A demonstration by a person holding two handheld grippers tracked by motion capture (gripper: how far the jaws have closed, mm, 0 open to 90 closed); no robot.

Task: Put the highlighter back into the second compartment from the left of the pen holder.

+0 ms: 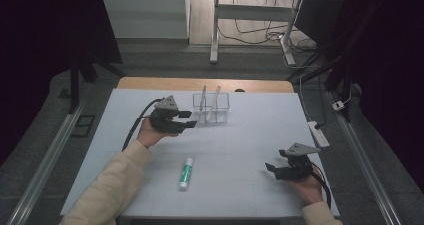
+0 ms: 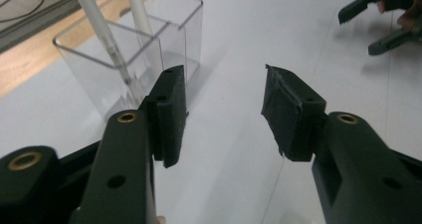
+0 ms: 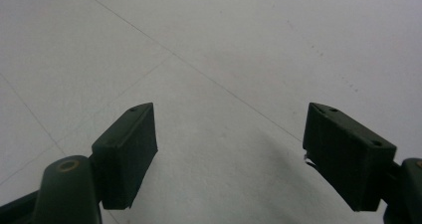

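Left gripper (image 1: 189,119) sits just beside the clear holder (image 1: 211,107) at the far middle of the white table (image 1: 250,135). Jaws stand partly apart, nothing between them. No earlier picture to compare.

In the left gripper view the holder (image 2: 149,45) is up and to the left of the jaws, close to the left pad. Two white sticks (image 1: 209,104) lean inside it, tops poking above the rim; they look like pens or tubes, too thin to tell.

Right gripper (image 1: 276,169) rests low at the near right of the table, well apart from everything. Jaws wide open, empty; bare tabletop ahead of them in the right gripper view.

A green-and-white tube (image 1: 186,173) lies flat near the front middle, between the two hands, untouched.

Risks, as I judge them:
- The holder looks light and thin-walled. A sideways nudge from the left pad could slide or tip it, spilling the sticks.
- The sticks lean loosely. A pinch near the top could swing one against the rim or let it slip.
- The present gap may clip the holder wall on the way in.
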